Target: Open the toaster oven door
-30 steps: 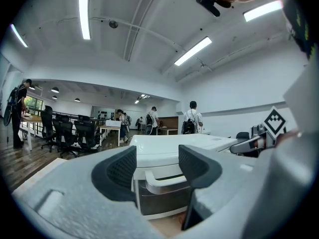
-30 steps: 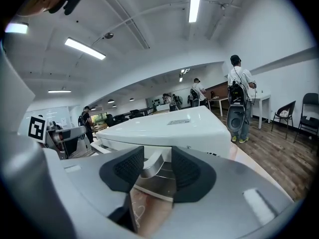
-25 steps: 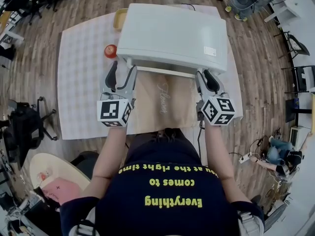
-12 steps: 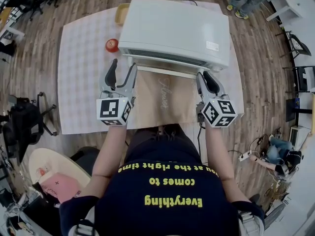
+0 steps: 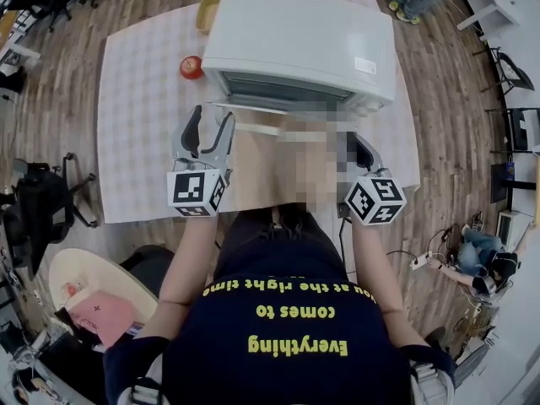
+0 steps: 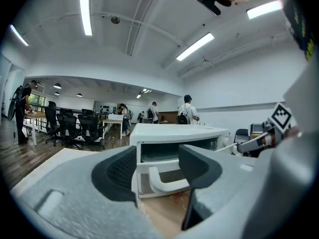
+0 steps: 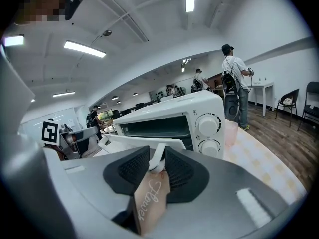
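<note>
White, smooth and box-shaped, the toaster oven (image 5: pixel 299 36) is set on a pale checked cloth (image 5: pixel 139 133), toward the cloth's far edge and nearer its right edge. Its door (image 7: pixel 142 142) is tipped partway down toward the near edge, and a dark slot of the cavity is shown above it. A white, rounded bar handle (image 7: pixel 159 154) is carried along the door's upper edge. Two round white dials (image 7: pixel 207 125) are stacked at the right of the front; their markings are too small to be read. A small label (image 5: pixel 364 65) is stuck near the top's right corner, its print illegible.

The handle's right end is pinched between the ribbed black pads of the right gripper (image 7: pixel 156 166), whose jaws have just been closing. The left gripper (image 5: pixel 210 125) is held released: its pads are apart, and the handle's left end is seen through the gap, not pressed. A cube (image 5: pixel 196 192) of black-and-white square markers is carried on each grey gripper.

A flat brown sheet (image 5: pixel 253 171) is laid before the door toward the near edge; "Flower" is written on it in white script. A red round thing (image 5: pixel 191 67) is placed by the oven's left side, a yellow rim (image 5: pixel 207 11) behind its far left corner, and a pale pink translucent cup (image 7: pixel 230 132) just beside its right side. On the person's dark shirt (image 5: pixel 287 369), "Everything comes to you at the right time" is printed in yellow.
</note>
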Available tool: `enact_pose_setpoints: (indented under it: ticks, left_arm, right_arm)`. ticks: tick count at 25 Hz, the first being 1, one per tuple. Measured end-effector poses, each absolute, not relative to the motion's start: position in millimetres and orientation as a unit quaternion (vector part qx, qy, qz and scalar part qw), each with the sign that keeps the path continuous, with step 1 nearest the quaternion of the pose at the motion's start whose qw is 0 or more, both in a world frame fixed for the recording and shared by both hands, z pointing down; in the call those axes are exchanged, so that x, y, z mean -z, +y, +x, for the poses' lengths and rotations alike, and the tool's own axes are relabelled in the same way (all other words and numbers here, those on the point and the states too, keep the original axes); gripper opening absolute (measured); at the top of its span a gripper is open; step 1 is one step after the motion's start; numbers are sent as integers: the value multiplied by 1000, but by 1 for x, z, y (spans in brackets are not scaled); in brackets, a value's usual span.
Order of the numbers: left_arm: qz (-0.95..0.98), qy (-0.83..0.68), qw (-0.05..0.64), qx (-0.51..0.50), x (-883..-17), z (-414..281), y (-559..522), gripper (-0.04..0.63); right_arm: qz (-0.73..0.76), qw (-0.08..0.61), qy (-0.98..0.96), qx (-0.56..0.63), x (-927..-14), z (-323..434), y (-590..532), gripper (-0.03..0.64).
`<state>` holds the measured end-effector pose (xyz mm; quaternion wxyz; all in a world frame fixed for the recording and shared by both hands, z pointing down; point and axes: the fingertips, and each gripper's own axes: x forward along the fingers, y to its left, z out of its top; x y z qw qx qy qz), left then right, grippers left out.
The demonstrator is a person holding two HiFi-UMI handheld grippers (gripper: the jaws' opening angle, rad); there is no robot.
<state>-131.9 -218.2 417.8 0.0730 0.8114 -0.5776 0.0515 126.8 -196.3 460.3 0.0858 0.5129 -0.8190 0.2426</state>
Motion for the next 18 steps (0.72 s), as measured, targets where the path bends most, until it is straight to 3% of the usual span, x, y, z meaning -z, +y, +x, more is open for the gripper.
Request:
enact_pose_setpoints:
  ticks: [9, 18]
  left_arm:
    - [807, -571, 122, -94, -466, -138, -197, 261]
    - [814, -549, 148, -116, -487, -129, -180, 143]
  right_arm:
    - [507, 115, -821, -234, -471, 124, -176, 115]
    - [495, 141, -822, -243, -486, 122, -156, 115]
